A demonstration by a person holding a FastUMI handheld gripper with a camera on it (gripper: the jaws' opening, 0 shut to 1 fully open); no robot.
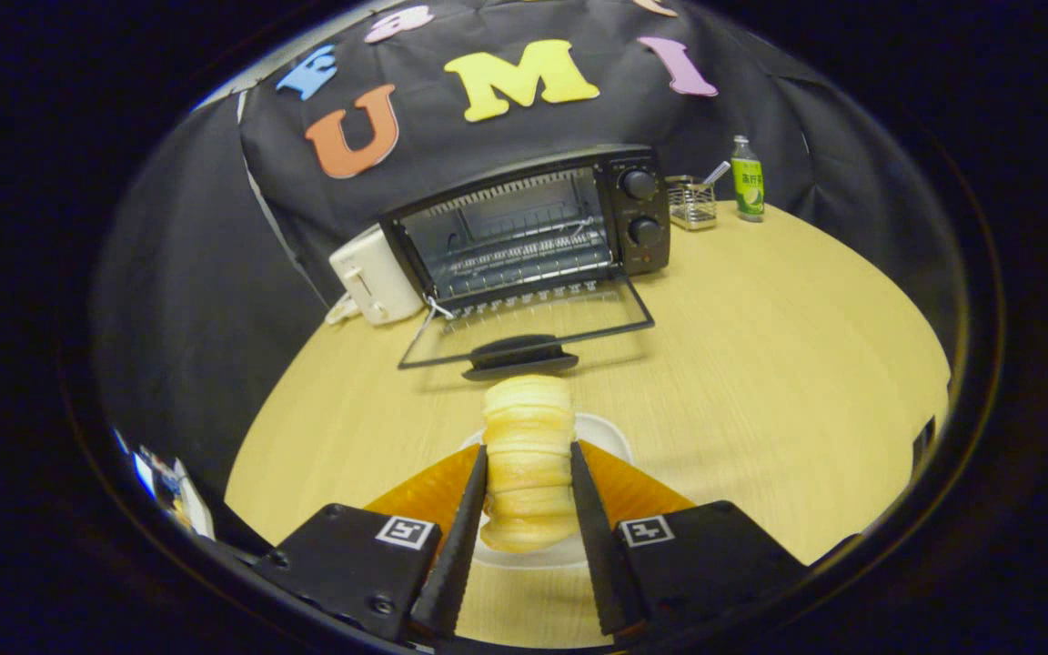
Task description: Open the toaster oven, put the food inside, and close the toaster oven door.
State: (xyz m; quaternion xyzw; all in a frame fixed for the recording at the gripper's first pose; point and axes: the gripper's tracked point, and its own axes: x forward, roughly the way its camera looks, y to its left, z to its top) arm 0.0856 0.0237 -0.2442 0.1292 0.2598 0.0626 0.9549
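A black toaster oven [533, 227] stands at the far side of the round wooden table [760, 364]. Its glass door [529, 327] is folded down flat toward me, and the wire rack inside shows. My gripper [529, 464] is shut on a pale yellow ridged pastry [529, 455], both black fingers pressing on its sides. The pastry points toward the oven door's handle [519, 357], a short way short of it. Beneath the pastry lies a white plate [601, 432].
A white pop-up toaster [374, 273] stands against the oven's left side. To the oven's right are a small wire basket [692, 202] and a green bottle [747, 179]. The booth's black cloth hangs close behind them.
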